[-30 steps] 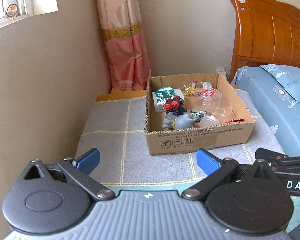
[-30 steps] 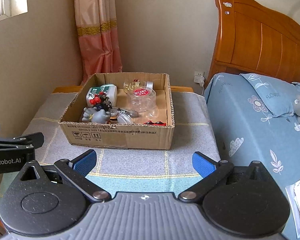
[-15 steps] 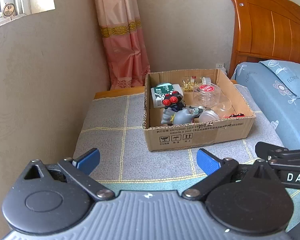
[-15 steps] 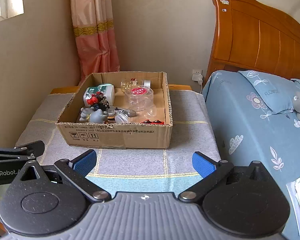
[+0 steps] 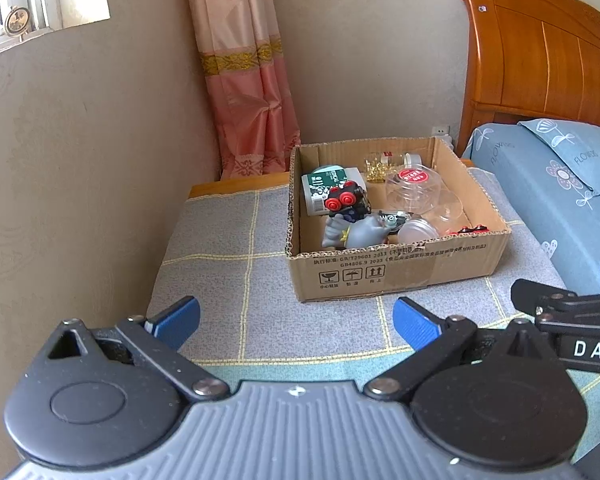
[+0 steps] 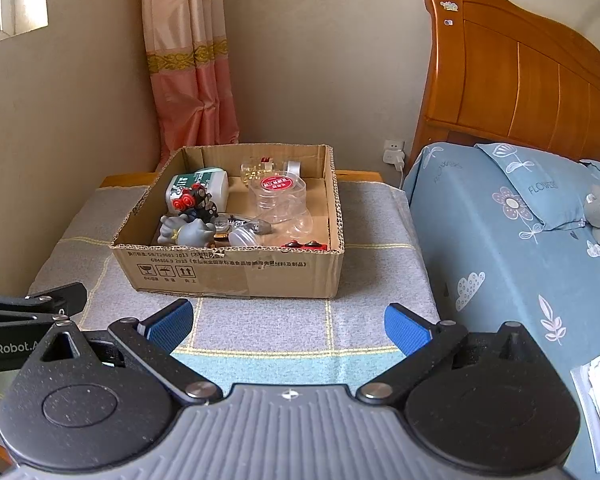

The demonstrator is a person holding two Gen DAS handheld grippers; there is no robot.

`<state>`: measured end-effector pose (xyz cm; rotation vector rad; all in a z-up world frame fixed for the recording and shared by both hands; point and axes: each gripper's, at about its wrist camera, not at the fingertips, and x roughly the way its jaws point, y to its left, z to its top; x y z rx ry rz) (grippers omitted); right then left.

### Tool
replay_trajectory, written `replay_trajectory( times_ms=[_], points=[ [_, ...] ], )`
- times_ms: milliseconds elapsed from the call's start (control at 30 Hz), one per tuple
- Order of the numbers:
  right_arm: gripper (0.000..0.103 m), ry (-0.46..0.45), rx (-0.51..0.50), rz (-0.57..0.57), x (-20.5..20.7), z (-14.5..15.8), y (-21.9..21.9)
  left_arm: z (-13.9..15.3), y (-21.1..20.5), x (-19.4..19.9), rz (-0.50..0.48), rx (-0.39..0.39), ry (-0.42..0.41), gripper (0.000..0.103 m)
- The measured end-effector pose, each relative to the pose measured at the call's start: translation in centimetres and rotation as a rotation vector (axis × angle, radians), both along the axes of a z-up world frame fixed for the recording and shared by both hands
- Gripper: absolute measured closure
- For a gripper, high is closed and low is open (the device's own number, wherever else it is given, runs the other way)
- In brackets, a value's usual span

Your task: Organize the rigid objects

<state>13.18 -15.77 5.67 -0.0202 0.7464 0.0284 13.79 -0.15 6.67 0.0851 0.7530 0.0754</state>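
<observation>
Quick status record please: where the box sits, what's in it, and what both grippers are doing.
surface: checked grey cloth beside a bed
container: open cardboard box on the cloth
contents: green-and-white bottle, grey toy figure, clear jar with red label, other small items
left gripper: open, empty, short of the box
right gripper: open, empty, short of the box

The cardboard box (image 5: 396,268) front says "GB4806.9 2023". Right of the box, the pillow (image 5: 572,156) says "FLOWERS". The right gripper (image 5: 592,350) arm shows "DAS".
</observation>
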Motion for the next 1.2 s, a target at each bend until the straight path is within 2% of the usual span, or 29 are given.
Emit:
replay_trajectory(
  times_ms=[1200],
  points=[
    [0.0, -0.005, -0.004, -0.005, -0.02, 0.34, -0.02, 0.1, -0.15, -0.44, -0.003, 0.002, 0.002, 0.001]
  ],
)
